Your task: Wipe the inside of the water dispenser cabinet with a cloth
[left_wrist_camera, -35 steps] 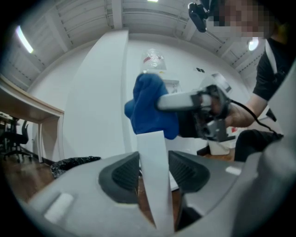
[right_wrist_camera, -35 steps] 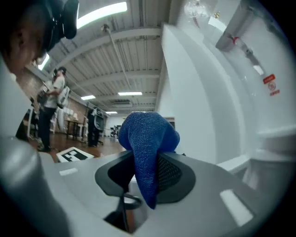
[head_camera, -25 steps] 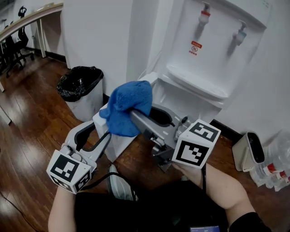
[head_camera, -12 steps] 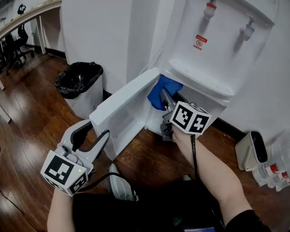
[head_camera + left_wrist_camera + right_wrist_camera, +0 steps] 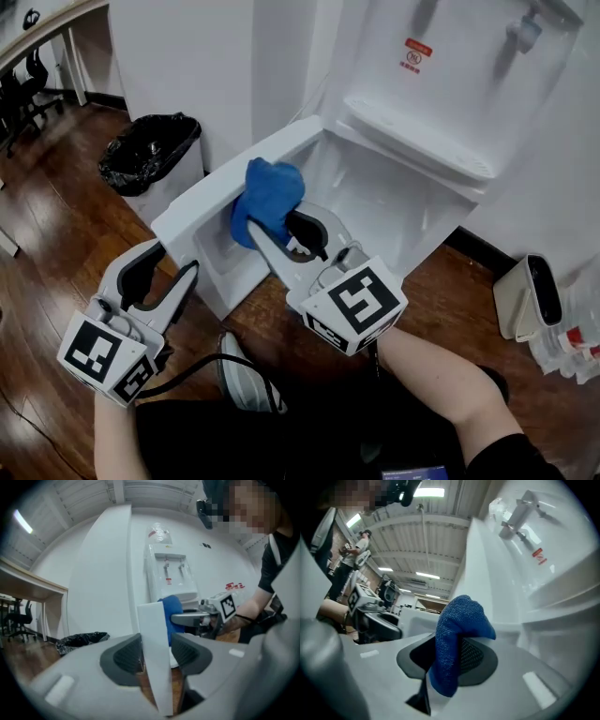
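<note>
Blue cloth [image 5: 267, 199] was soft, light terry-type fabric and limp. It draped over the jaw tip and, in my judgement, would bunch and fold under any push. It was not fragile and not slippery, and the nap should grab the pads well. The best hold looked like a bunched middle fold, with a wad left sticking out past the tips so fabric, not plastic, meets the wall. That is roughly how it was held.

Right gripper [image 5: 277, 230] had its jaws closed on the cloth. The right gripper view showed a fold pinched between the dark pads, with the rest hanging down in front and one end poking up.

The cloth was at the mouth of the open cabinet [image 5: 384, 202], low on the water dispenser [image 5: 441, 84], just beside the inner face of the cabinet door [image 5: 234, 178]. I could not tell if it touched either surface.

The cloth was a saturated mid-blue with a looped texture, crumpled into a lump, and showed no visible dirt or wet patch.

Left gripper [image 5: 173, 261] had its jaws clamped on the free edge of the door. In the left gripper view the white panel stood upright between the pads, which met it on both sides. The door was stiff, thin and smooth, so it could slide in the pads if pulled hard.

The cabinet interior was white and looked bare. A trash bin [image 5: 150, 150] with a black liner stood well apart to the left.
</note>
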